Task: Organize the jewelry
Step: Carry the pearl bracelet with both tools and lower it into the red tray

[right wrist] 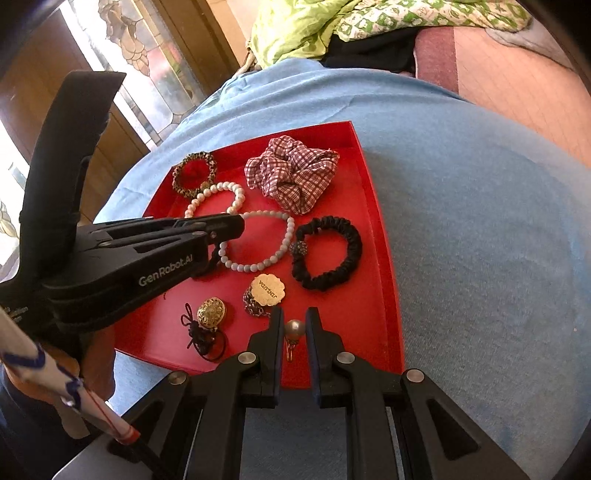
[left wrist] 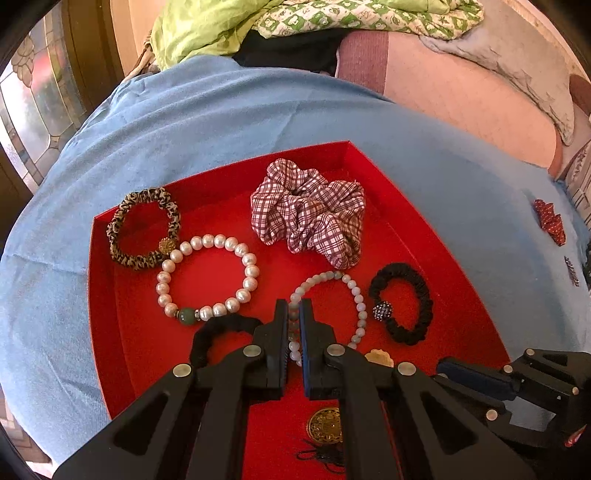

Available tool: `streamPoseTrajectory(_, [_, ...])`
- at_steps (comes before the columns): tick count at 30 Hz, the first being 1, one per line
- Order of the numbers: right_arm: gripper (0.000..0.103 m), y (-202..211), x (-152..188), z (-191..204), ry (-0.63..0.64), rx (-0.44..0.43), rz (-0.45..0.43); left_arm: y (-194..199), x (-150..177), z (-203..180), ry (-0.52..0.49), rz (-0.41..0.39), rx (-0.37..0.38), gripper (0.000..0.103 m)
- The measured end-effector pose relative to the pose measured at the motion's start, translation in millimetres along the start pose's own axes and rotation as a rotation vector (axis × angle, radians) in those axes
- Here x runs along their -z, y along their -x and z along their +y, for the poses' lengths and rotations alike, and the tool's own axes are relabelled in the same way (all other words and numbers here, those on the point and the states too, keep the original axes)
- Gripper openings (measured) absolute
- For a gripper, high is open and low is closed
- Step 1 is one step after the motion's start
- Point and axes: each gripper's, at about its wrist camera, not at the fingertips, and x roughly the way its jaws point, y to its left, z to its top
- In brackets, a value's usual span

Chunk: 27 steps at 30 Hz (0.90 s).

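Observation:
A red tray point(left wrist: 221, 173) point(right wrist: 380, 221) on a blue cloth holds the jewelry. My left gripper point(left wrist: 294, 308) point(right wrist: 236, 225) is shut on the pale bead bracelet point(left wrist: 354, 291) point(right wrist: 258, 266) at its left side, low over the tray floor. My right gripper point(right wrist: 294, 319) is shut on a pearl earring point(right wrist: 294, 328) at the tray's near edge; it shows at the lower right in the left wrist view point(left wrist: 454, 367). A white pearl bracelet point(left wrist: 207, 277) point(right wrist: 218, 194), a leopard hair tie point(left wrist: 144, 229) point(right wrist: 194, 173), a plaid scrunchie point(left wrist: 306, 214) point(right wrist: 291, 177) and a black scrunchie point(left wrist: 402, 302) point(right wrist: 327, 253) lie in the tray.
A gold round brooch point(right wrist: 210, 312) with black cord, a gold tag on a chain point(right wrist: 267, 291) and another black hair tie point(left wrist: 221, 328) lie in the tray's near part. A red bow point(left wrist: 550, 219) lies on the blue cloth point(left wrist: 184, 122) at the right. Green bedding point(right wrist: 332, 26) is behind.

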Motion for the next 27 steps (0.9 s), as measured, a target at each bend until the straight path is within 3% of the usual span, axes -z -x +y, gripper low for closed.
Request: streamPoseTrajectory(27, [0.014,-5.2,2.6,8.0,0.083,0.055,0.021,-9.0,3.1,-11.4,-0.038,0.022,-0.046,0.006])
